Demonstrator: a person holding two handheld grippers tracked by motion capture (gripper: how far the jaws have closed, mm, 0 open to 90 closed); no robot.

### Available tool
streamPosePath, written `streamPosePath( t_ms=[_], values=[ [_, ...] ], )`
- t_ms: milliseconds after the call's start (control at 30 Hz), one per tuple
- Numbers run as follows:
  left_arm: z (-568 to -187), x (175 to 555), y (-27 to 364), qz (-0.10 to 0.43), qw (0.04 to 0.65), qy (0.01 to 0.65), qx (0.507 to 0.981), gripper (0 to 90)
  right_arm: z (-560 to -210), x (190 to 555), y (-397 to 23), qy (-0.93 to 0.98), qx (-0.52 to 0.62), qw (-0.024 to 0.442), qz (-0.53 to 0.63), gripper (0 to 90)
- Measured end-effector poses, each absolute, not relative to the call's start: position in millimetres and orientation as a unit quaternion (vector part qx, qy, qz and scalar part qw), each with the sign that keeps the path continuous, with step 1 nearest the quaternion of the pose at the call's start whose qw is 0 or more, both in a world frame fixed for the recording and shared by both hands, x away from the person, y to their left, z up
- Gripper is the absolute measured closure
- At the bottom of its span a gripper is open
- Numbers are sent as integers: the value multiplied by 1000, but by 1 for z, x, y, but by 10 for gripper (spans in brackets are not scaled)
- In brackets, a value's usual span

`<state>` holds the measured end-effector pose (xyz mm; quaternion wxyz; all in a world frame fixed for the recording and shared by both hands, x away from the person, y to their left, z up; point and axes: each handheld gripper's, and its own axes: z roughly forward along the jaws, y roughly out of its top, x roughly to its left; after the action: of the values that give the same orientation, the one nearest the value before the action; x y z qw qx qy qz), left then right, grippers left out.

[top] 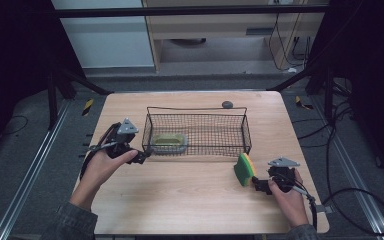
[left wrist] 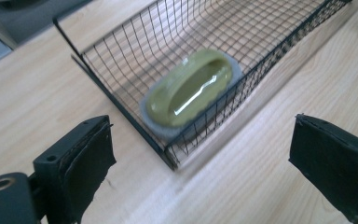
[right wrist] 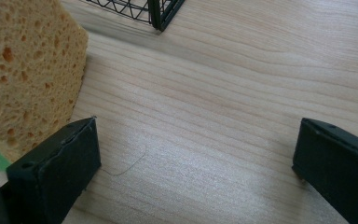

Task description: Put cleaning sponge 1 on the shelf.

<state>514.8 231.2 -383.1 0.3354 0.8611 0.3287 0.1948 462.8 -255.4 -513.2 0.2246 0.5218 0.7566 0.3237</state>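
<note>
Pale wooden table (top: pixel 200 200) filled mid-frame in the high view, with a black wire-mesh basket (top: pixel 197 131) at its centre and a small grey knob (top: pixel 227 104) behind it. At the basket's left end lay a green oval soap dish (top: pixel 168 141); the left gripper (top: pixel 141 156) sat just outside.

Left gripper view: jaws wide apart, nothing between them; the glossy dish (left wrist: pixel 193 88) looked hard and slippery, the basket's wire wall (left wrist: pixel 121 112) barring a level reach.

Right gripper view: jaws released; a porous yellow-and-green sponge (right wrist: pixel 25 74), upper left, looked soft and light, best pinched across its faces.
</note>
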Motion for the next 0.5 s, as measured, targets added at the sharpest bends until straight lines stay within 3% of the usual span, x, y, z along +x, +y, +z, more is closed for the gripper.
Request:
streamPosePath(
  t_ms=[500],
  values=[
    [-445, 507, 269, 176, 327, 393, 841, 48, -513, 463, -256, 757, 521, 226, 323, 8]
  ],
)
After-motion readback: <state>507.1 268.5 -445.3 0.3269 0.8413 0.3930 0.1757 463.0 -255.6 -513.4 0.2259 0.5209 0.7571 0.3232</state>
